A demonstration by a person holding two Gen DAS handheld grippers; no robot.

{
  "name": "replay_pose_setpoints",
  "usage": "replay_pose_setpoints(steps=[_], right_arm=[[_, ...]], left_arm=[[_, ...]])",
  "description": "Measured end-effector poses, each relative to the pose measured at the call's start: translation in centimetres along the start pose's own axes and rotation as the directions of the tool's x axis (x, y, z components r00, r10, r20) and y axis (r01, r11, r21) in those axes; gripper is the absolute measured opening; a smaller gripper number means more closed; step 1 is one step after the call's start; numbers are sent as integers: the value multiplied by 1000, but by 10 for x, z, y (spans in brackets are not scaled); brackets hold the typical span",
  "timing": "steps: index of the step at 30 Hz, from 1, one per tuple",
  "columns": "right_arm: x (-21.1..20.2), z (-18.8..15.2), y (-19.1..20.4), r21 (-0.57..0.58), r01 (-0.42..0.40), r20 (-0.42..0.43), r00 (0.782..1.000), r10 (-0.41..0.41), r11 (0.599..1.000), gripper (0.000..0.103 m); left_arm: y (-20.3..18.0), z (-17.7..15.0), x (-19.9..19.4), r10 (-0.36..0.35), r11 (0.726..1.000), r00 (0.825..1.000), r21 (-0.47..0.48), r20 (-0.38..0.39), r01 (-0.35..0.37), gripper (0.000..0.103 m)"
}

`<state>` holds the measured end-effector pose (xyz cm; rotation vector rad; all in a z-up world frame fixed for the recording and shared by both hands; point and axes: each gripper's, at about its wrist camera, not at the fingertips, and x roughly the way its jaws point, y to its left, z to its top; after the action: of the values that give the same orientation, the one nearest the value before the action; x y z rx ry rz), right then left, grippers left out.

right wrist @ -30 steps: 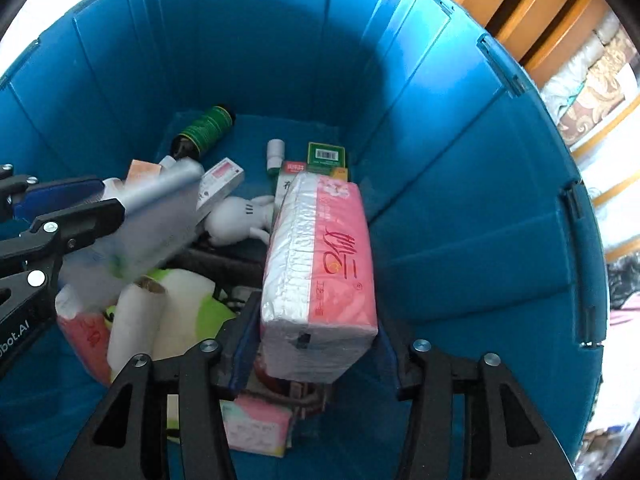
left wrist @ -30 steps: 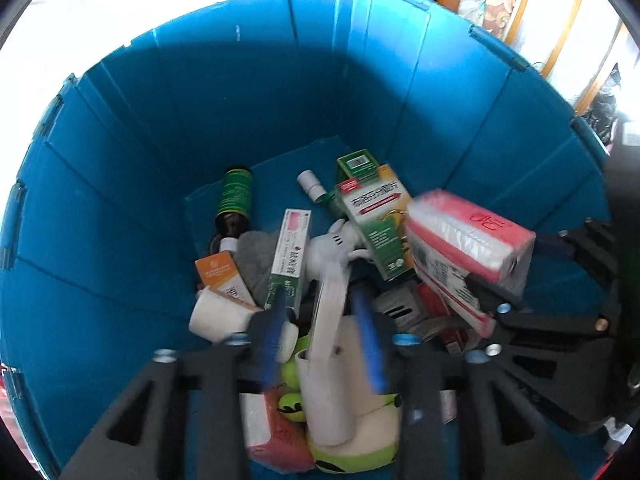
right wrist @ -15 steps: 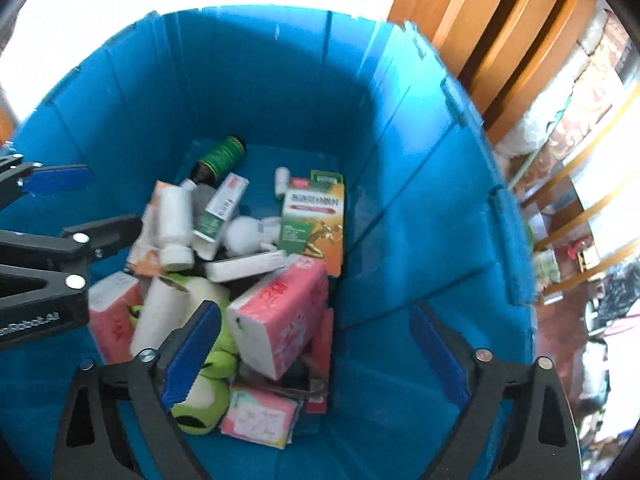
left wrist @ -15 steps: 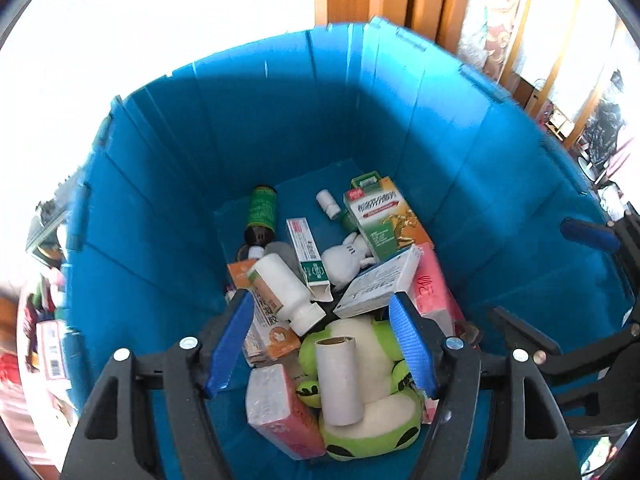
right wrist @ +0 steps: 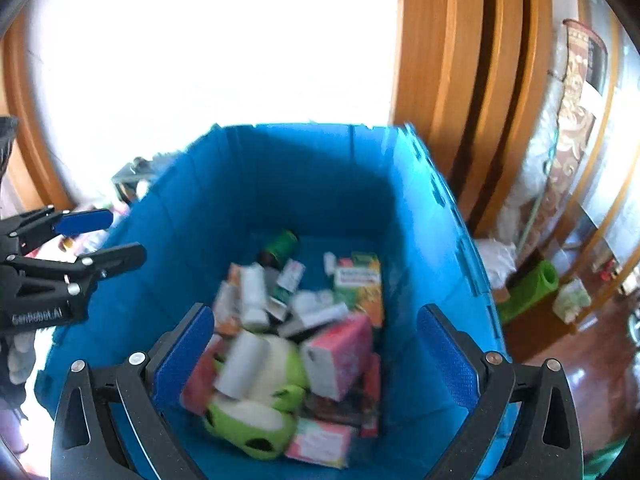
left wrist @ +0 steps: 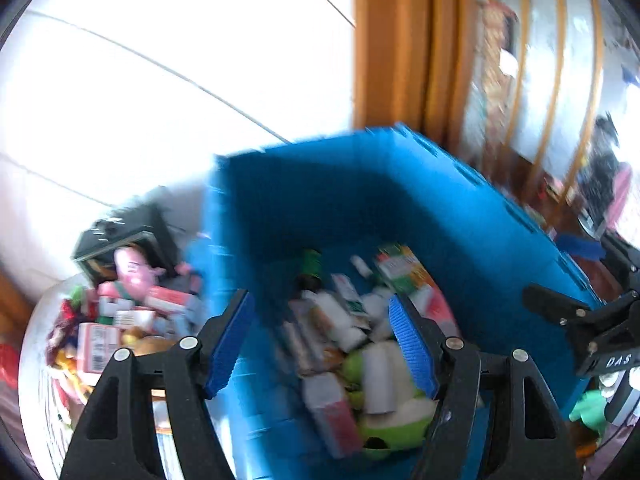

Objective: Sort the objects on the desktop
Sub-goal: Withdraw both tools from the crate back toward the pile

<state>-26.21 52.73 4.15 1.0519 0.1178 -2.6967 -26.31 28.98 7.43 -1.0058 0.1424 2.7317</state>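
A blue bin [left wrist: 460,216] [right wrist: 320,176] holds a pile of sorted things: a pink tissue pack [right wrist: 340,344], a green plush toy [right wrist: 256,412], a white bottle [right wrist: 252,292], a green-and-orange box [right wrist: 358,280] and a dark bottle [right wrist: 280,246]. My left gripper [left wrist: 322,344] is open and empty above the bin's left side. My right gripper [right wrist: 316,356] is open and empty above the bin. Each gripper shows at the edge of the other's view.
A white table [left wrist: 36,392] left of the bin carries a heap of unsorted things, among them a pink toy [left wrist: 134,270] and small boxes [left wrist: 100,340]. Wooden door frames [right wrist: 460,80] stand behind the bin. A green roll [right wrist: 532,288] lies on the floor at right.
The right gripper let go of the pink tissue pack, which now lies in the bin. The left gripper let go of a white bottle. Both grippers have opened and risen above the bin.
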Motion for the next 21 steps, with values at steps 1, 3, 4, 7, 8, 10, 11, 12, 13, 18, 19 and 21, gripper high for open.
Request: replay_pose_setpoints(steps=[1, 3, 4, 7, 8, 10, 11, 12, 13, 18, 19, 21], right_arm=[[-1, 1, 5, -1, -5, 14, 1000, 5, 1000, 103], [-1, 3, 16, -1, -25, 38, 999, 25, 1000, 103], [1, 4, 22, 1, -44, 43, 998, 43, 999, 103], [10, 9, 39, 0, -90, 38, 995, 90, 996, 103], [13, 11, 46, -7, -93, 34, 995, 93, 996, 103], [18, 15, 61, -22, -94, 31, 995, 95, 995, 103], [20, 17, 70, -26, -100, 29, 994, 101, 995, 103], [21, 19, 77, -31, -104, 29, 994, 105, 994, 103], [22, 21, 86, -37, -107, 32, 994, 109, 994, 103], [24, 29, 138, -73, -128, 42, 990, 132, 989, 103], [25, 31, 149, -80, -129, 42, 990, 133, 988, 103], [27, 33, 174, -93, -124, 43, 991, 129, 988, 103]], left_arm=[[13, -4, -9, 18, 1000, 1000, -8, 25, -18, 73], [40, -12, -23, 71, 997, 996, -35, 46, -70, 77], [53, -17, -29, 99, 994, 994, -48, 53, -96, 77], [97, -34, -43, 186, 980, 982, -89, 47, -181, 77], [112, -41, -46, 212, 973, 976, -104, 42, -207, 77], [145, -56, -53, 266, 955, 964, -142, 24, -260, 77], [160, -62, -55, 286, 946, 958, -162, 15, -280, 77], [175, -70, -56, 305, 937, 952, -180, 4, -300, 77], [190, -78, -59, 325, 926, 946, -198, -8, -320, 77], [267, -120, -71, 410, 876, 910, -250, -63, -412, 77], [284, -129, -73, 425, 865, 902, -260, -77, -430, 77], [316, -146, -77, 443, 846, 891, -282, -102, -453, 77]])
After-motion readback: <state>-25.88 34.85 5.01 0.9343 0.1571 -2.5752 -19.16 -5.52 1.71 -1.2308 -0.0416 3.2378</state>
